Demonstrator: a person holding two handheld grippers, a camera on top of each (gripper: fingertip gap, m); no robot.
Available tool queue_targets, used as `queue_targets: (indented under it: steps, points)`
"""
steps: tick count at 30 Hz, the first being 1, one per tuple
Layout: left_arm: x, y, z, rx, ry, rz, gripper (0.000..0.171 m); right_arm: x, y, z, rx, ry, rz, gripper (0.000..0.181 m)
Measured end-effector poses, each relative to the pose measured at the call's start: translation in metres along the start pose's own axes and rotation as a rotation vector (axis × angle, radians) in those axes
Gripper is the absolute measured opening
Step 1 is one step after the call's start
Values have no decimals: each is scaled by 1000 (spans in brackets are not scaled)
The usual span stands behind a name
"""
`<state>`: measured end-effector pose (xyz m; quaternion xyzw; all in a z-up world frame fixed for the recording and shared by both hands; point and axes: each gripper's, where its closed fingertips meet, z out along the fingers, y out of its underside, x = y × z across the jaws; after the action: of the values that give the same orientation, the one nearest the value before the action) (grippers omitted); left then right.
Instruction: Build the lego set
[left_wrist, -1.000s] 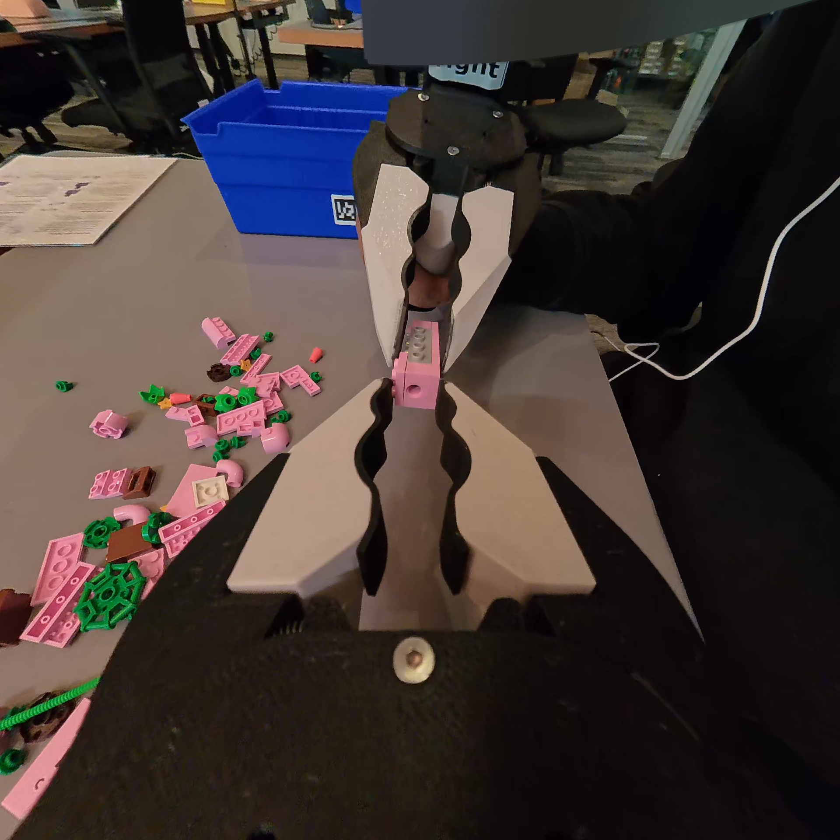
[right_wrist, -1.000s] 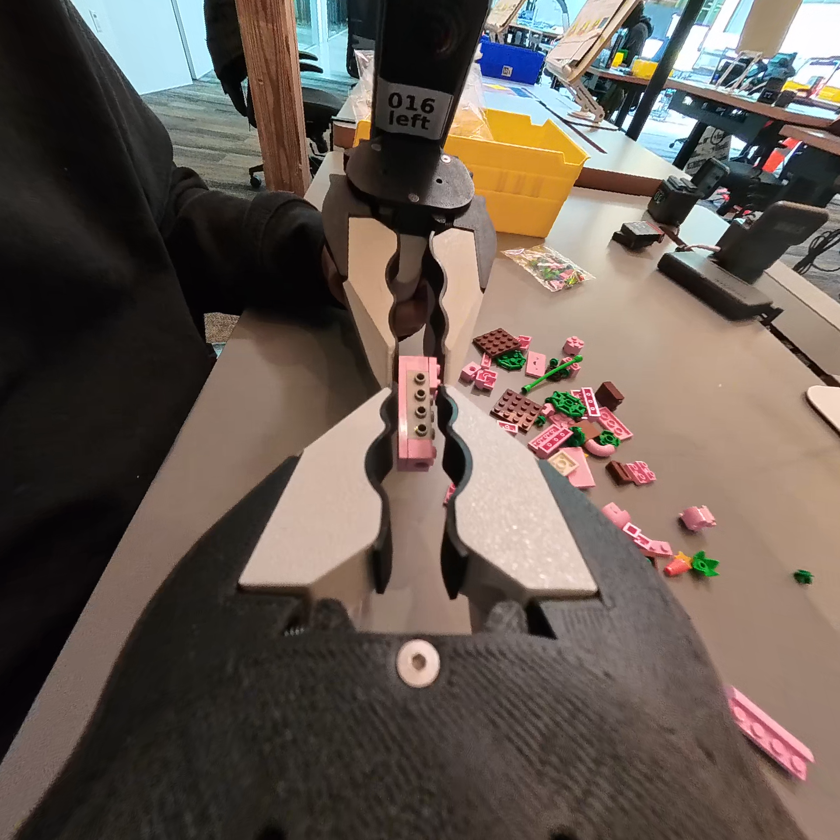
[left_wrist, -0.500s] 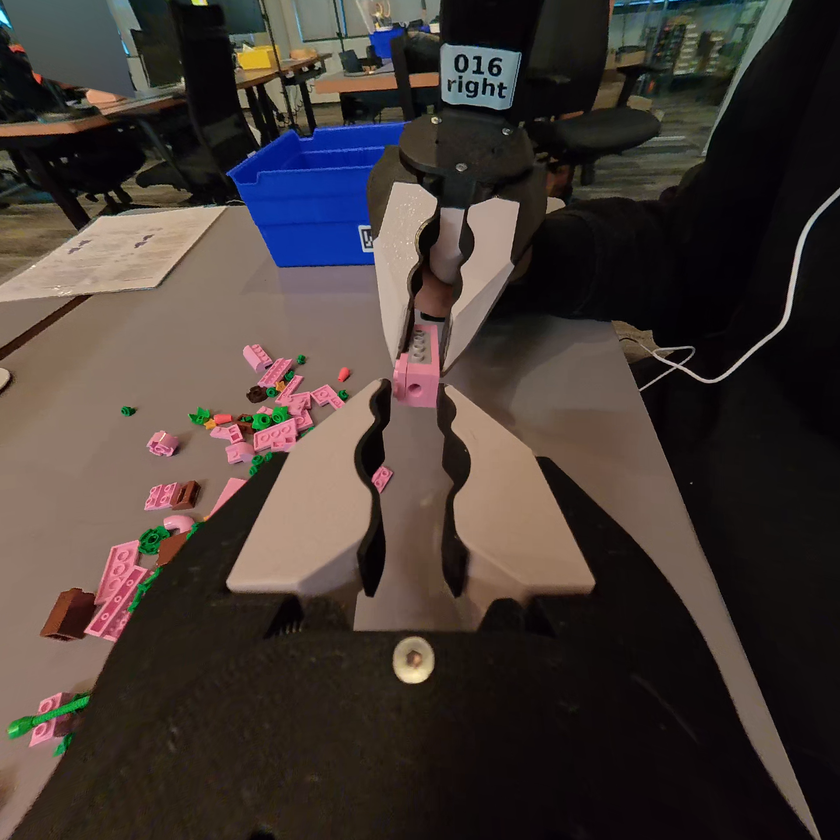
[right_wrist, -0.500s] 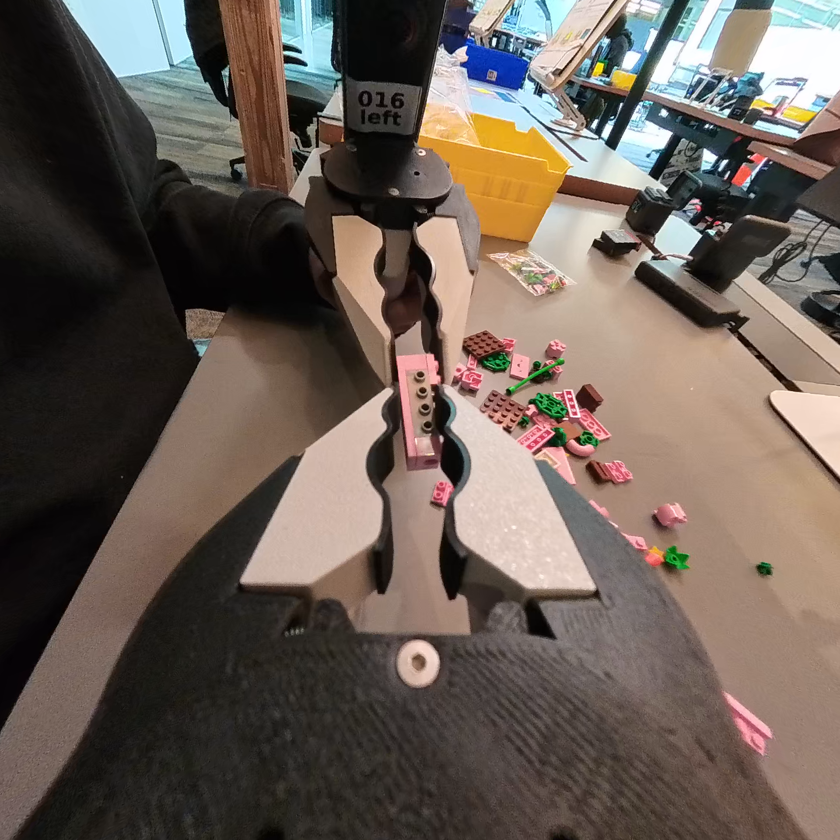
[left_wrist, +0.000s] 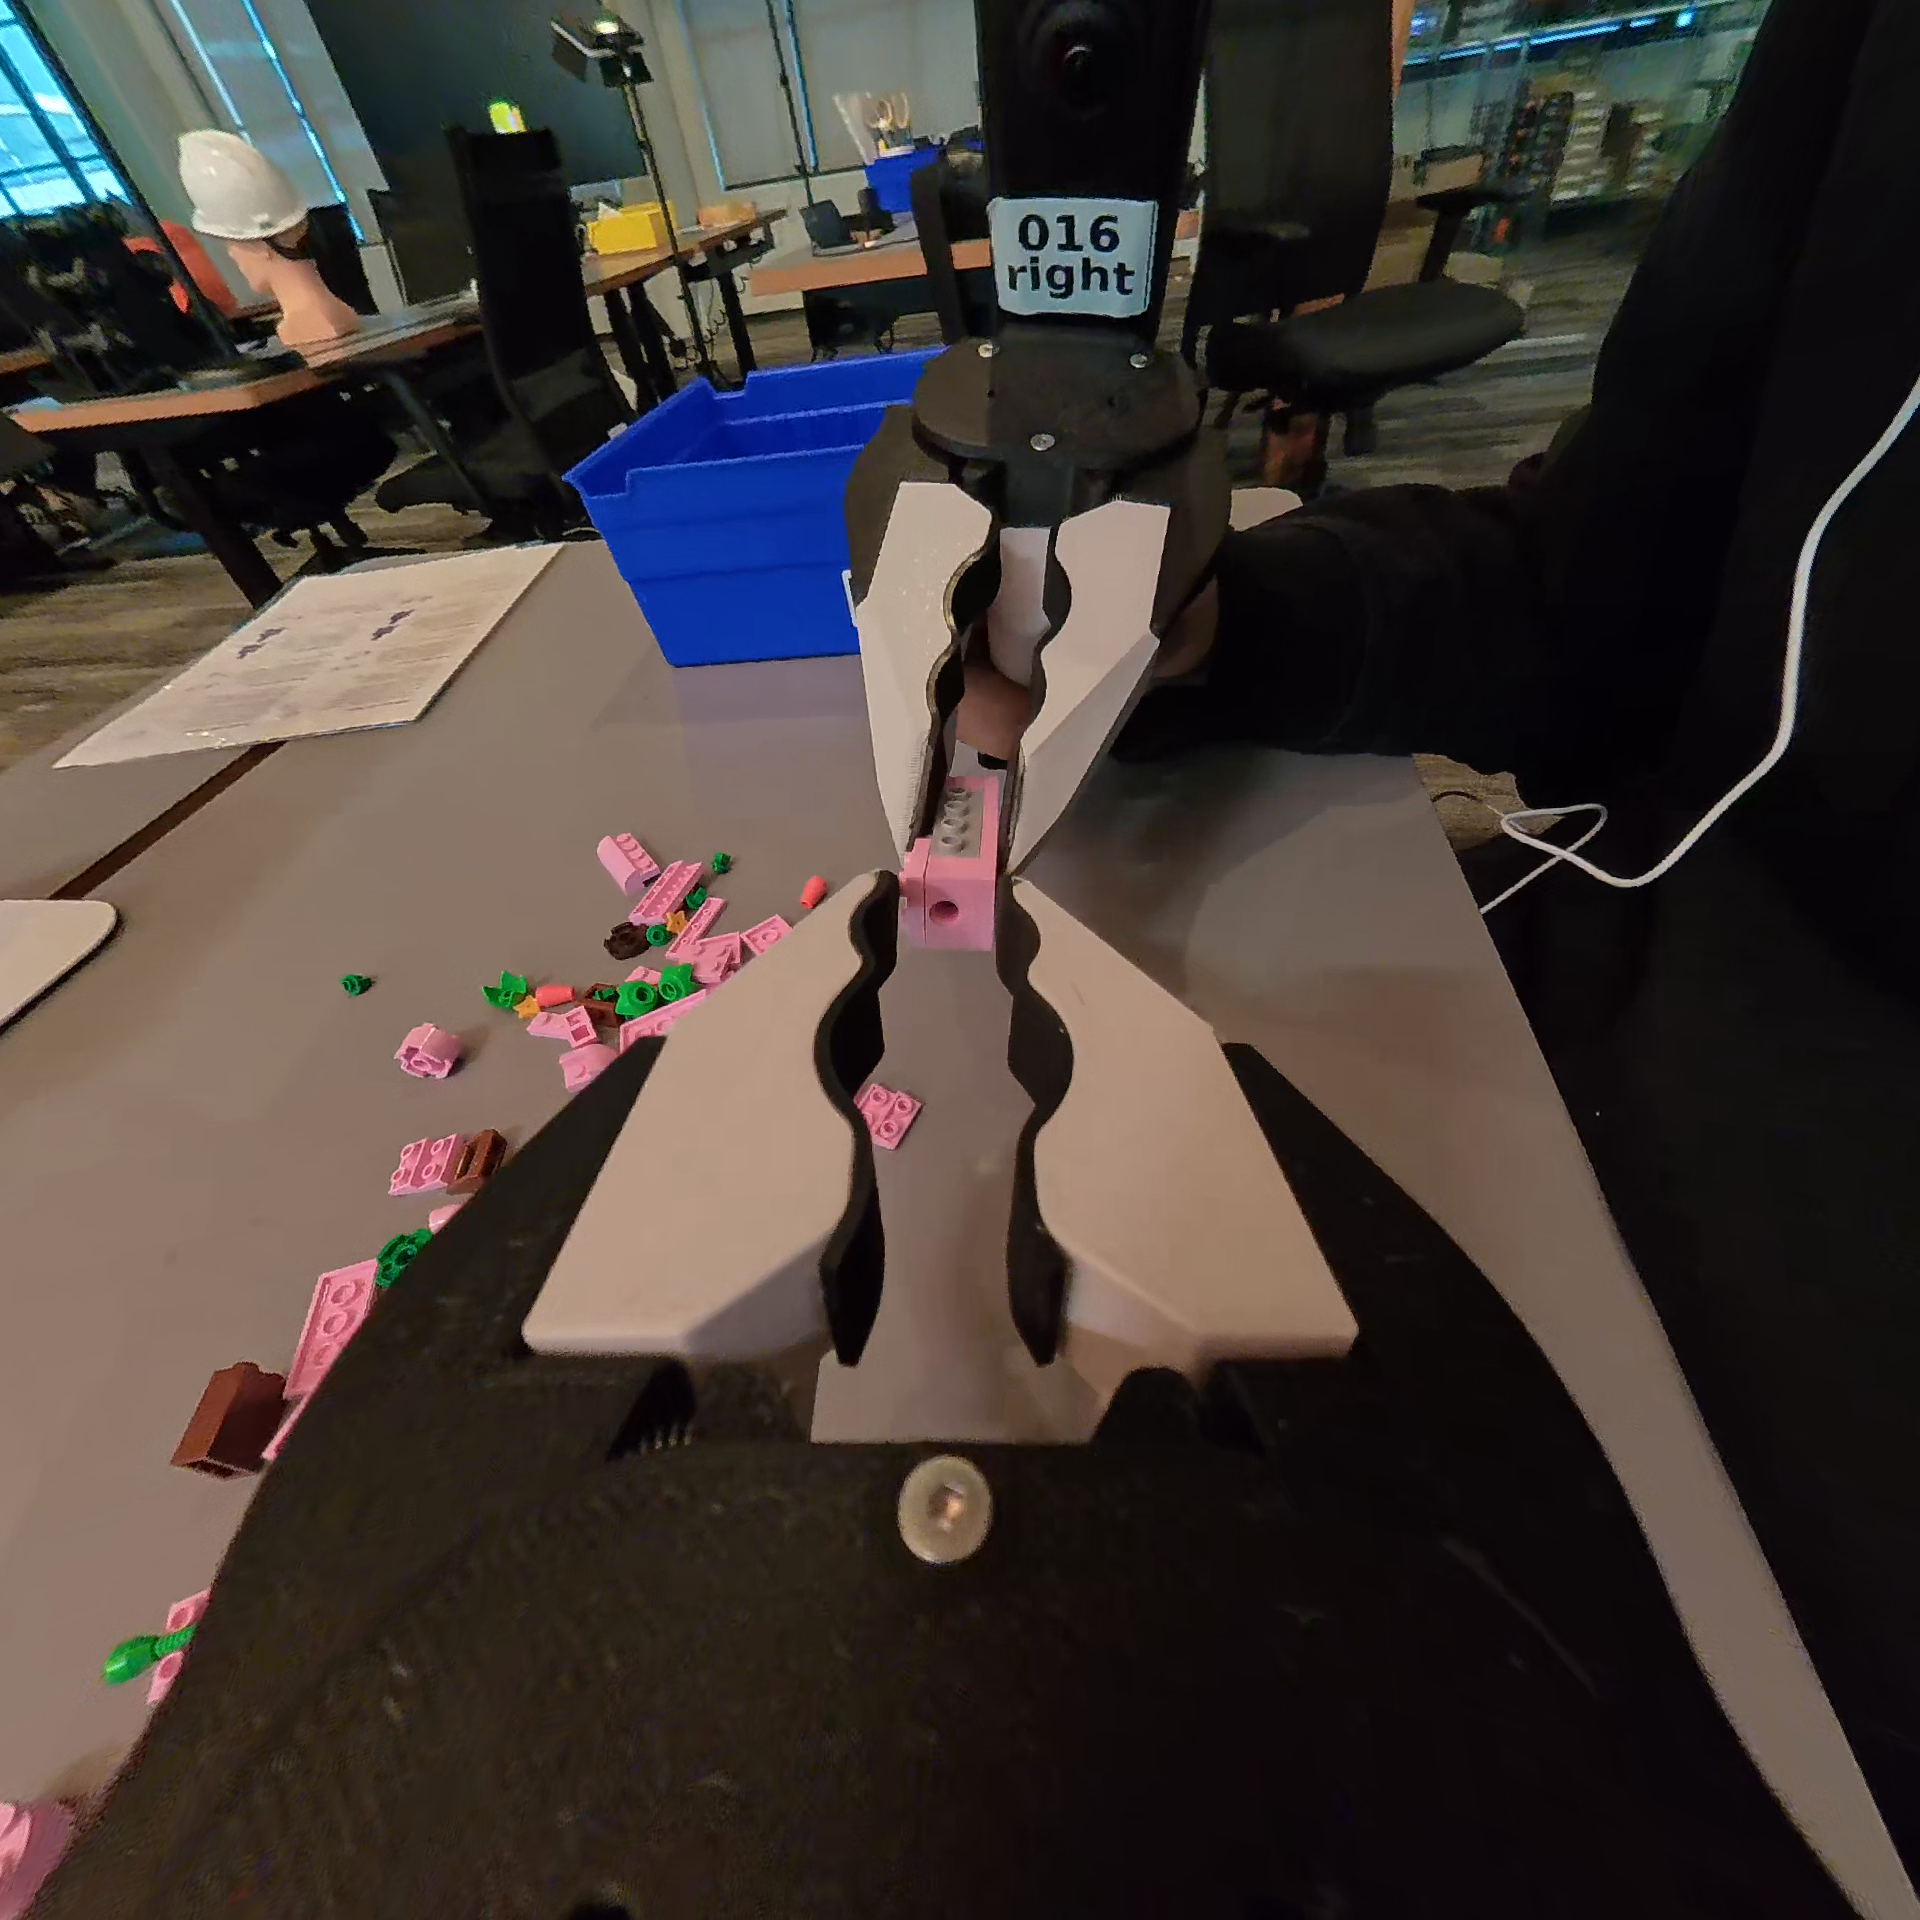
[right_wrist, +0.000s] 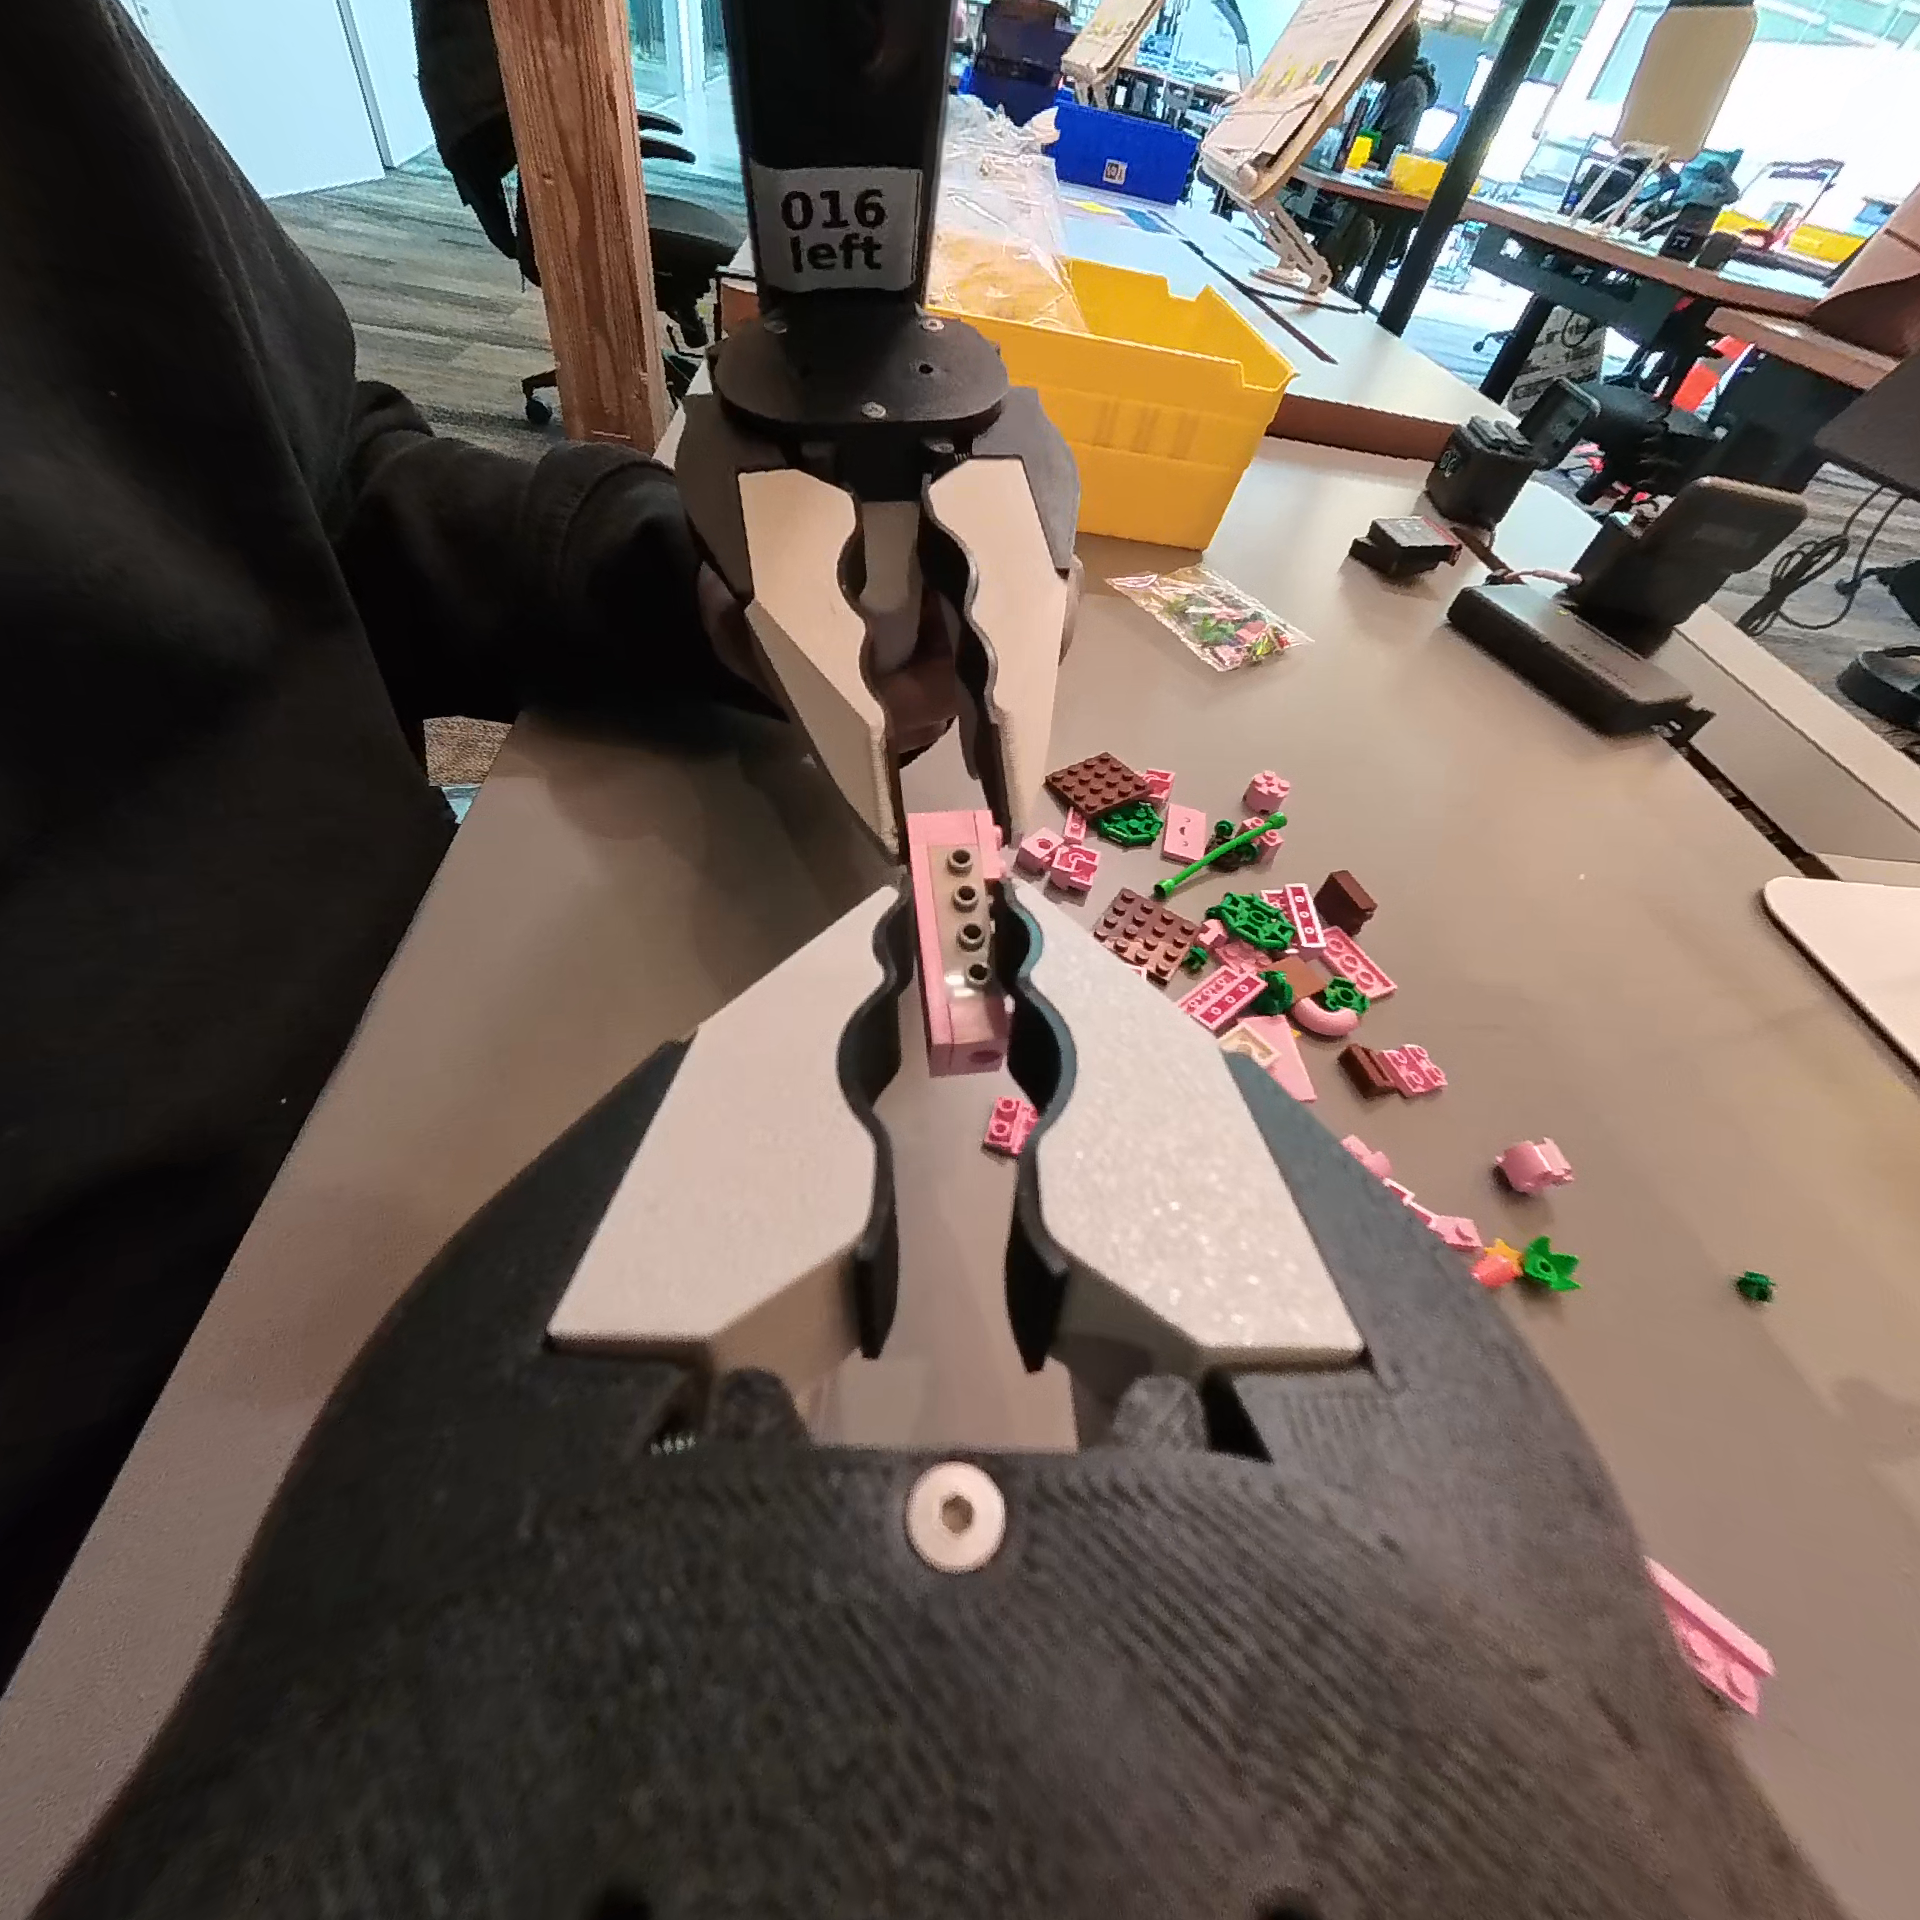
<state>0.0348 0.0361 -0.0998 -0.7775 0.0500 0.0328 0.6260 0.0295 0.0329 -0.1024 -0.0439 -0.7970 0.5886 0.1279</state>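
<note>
Room: office space with desks and chairs, everything sitting on a grey table (left_wrist: 312, 1091)
Right gripper (right_wrist: 951, 914): clamping narrow on the pink block (right_wrist: 956, 956), which is hanging above the table with its grey studded strip facing up
Left gripper (left_wrist: 940, 914): pointing at it nose to nose, tips pinching the block's other end (left_wrist: 951, 909)
Loose pieces (right_wrist: 1247, 935): pink, green and brown bits lying scattered beside the grippers
Small plate (left_wrist: 886, 1115): lying on the table under the left gripper
Bins: blue bin (left_wrist: 727, 540) and yellow bin (right_wrist: 1132, 416) sitting farther back
</note>
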Motion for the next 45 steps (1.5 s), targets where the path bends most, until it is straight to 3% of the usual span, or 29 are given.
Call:
queue_targets:
  steps: [17,24,38,41,45]
  points:
    - [0,3,0,-54,-28,24,16,0,2,1,-6,-6,22,13]
    - [-5,-2,1,6,-47,8,16,4,-3,-2,23,11,29,13]
    - [-8,4,5,-25,-83,28,16,6,-1,-4,14,35,1,13]
    - [-13,12,5,-46,-73,-45,24,9,7,0,-49,71,-50,13]
    - [-16,36,7,-140,-3,-233,49,7,34,12,-239,132,-233,14]
